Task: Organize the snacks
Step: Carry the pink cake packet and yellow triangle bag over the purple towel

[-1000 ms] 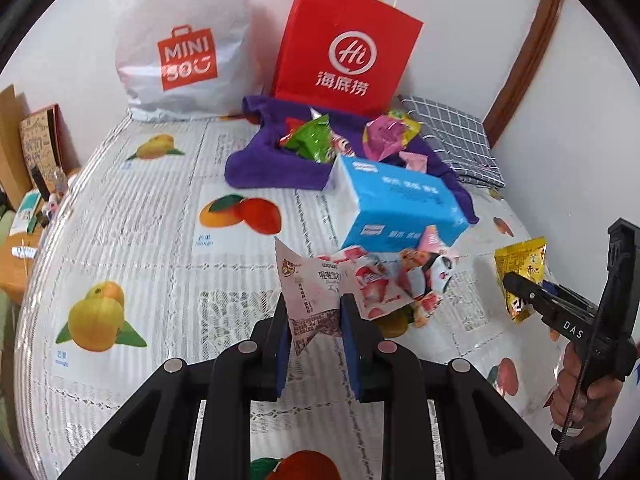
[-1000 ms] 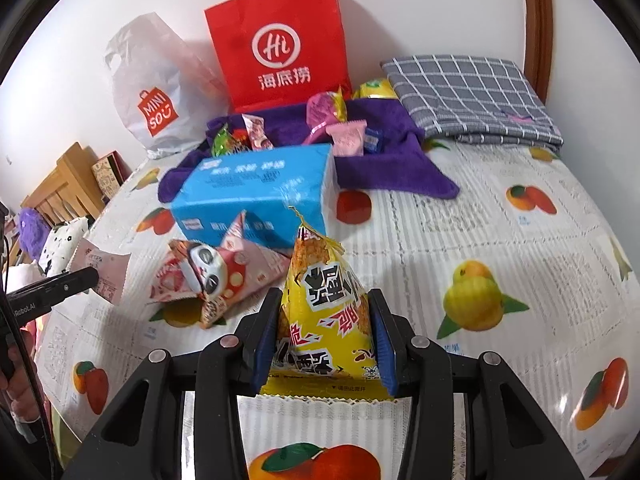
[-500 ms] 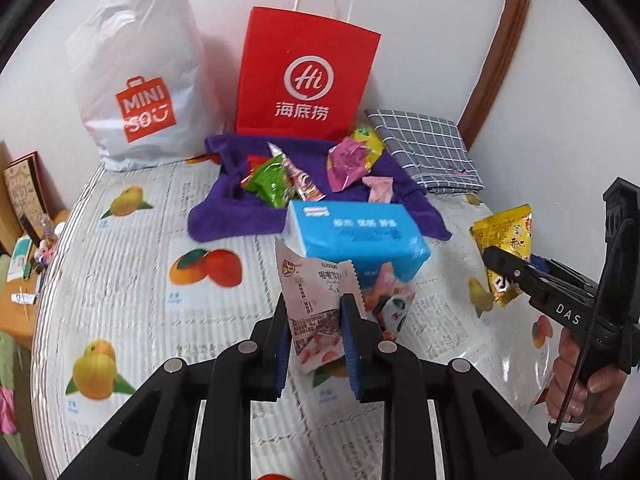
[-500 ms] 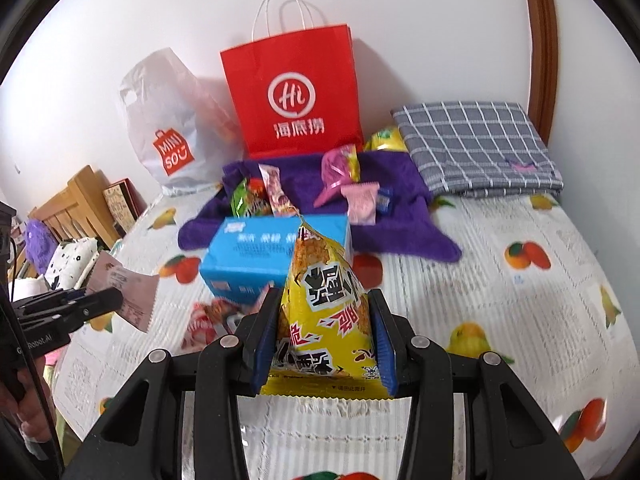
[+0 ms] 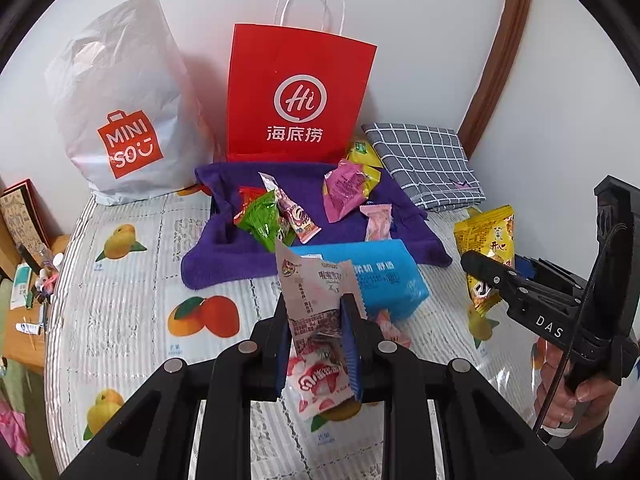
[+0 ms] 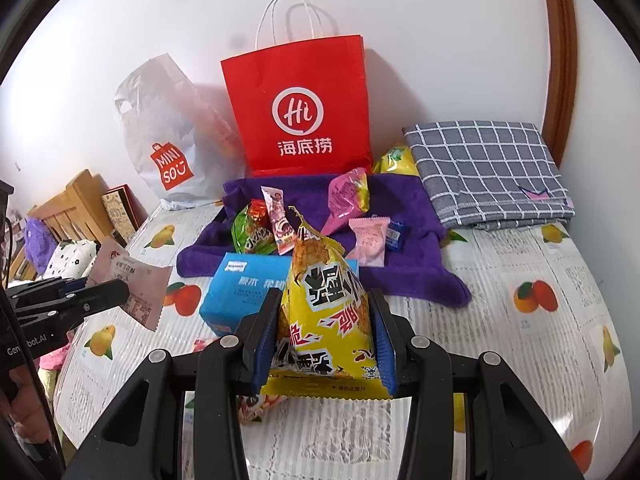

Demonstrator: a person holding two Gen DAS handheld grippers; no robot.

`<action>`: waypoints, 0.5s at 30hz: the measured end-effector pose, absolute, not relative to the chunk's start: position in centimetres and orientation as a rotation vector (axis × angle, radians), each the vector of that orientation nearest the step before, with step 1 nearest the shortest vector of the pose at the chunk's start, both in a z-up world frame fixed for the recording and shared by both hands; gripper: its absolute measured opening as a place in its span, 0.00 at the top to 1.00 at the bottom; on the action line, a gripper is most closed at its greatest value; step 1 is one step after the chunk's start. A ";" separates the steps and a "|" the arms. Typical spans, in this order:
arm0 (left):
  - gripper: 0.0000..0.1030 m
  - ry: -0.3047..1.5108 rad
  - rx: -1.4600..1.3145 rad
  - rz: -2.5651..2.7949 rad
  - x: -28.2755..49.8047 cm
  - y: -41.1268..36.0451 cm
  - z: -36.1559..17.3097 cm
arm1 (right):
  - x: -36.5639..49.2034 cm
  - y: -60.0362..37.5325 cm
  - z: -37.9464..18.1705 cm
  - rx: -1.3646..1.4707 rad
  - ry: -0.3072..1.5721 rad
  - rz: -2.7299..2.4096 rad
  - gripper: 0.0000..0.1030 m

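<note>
My left gripper (image 5: 316,308) is shut on a pink-white snack packet (image 5: 316,300), held above the table; it also shows at the left of the right wrist view (image 6: 132,284). My right gripper (image 6: 326,308) is shut on a yellow snack bag (image 6: 324,304), seen at the right in the left wrist view (image 5: 486,248). Several snacks lie on a purple towel (image 5: 224,248): a green packet (image 5: 260,220), a pink packet (image 5: 344,192), a small pink one (image 5: 376,222). More packets (image 6: 252,404) lie on the table below my grippers.
A blue tissue pack (image 5: 384,276) lies before the towel. A red paper bag (image 5: 298,96) and a white Miniso bag (image 5: 120,108) stand against the wall. A folded checked cloth (image 5: 424,164) lies at the back right. The fruit-print tablecloth (image 5: 120,280) covers the table.
Both grippers have risen and pulled back from the table with their packets still held; the towel and bags now sit lower and farther in both views.
</note>
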State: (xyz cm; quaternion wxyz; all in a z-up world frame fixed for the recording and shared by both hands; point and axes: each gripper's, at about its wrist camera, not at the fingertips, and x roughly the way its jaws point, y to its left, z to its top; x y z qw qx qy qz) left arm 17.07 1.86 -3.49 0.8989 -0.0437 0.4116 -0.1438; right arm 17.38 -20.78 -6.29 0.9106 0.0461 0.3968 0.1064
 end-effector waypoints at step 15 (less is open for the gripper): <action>0.79 0.889 -0.101 -0.305 21.3 2.1 -4.5 | 22.2 -20.1 -6.6 0.079 0.830 0.214 0.59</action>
